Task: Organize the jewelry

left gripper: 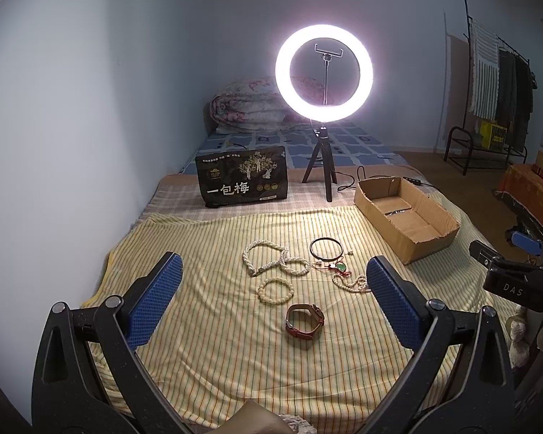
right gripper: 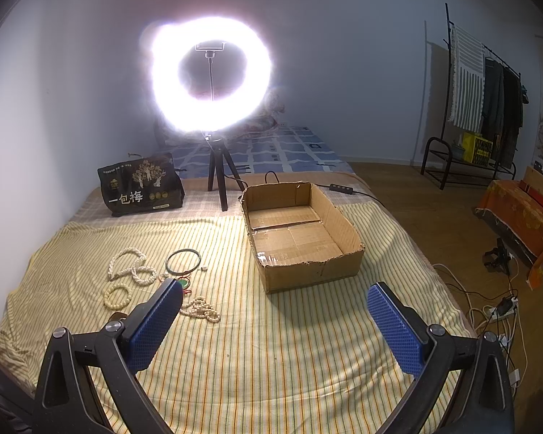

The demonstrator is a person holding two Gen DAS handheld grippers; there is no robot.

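Jewelry lies scattered on a striped yellow cloth point(left gripper: 206, 343). In the left wrist view I see a long pearl necklace point(left gripper: 264, 257), a pearl bracelet point(left gripper: 276, 290), a red-strapped watch point(left gripper: 305, 322), a dark bangle point(left gripper: 326, 249), a green pendant on red cord point(left gripper: 339, 267) and another pearl strand point(left gripper: 354, 284). My left gripper point(left gripper: 271, 271) hovers open above them, holding nothing. An empty cardboard box point(right gripper: 300, 231) sits right of the jewelry. My right gripper point(right gripper: 275, 298) is open in front of the box; its left finger point(right gripper: 159, 322) hides part of the pendant point(right gripper: 183, 283).
A lit ring light on a tripod point(left gripper: 324, 72) and a black snack bag point(left gripper: 243, 177) stand behind the cloth. A folded quilt point(left gripper: 249, 105) lies by the wall. Cables and a power strip point(right gripper: 503, 307) lie on the floor right of the bed, a clothes rack point(right gripper: 488, 101) beyond.
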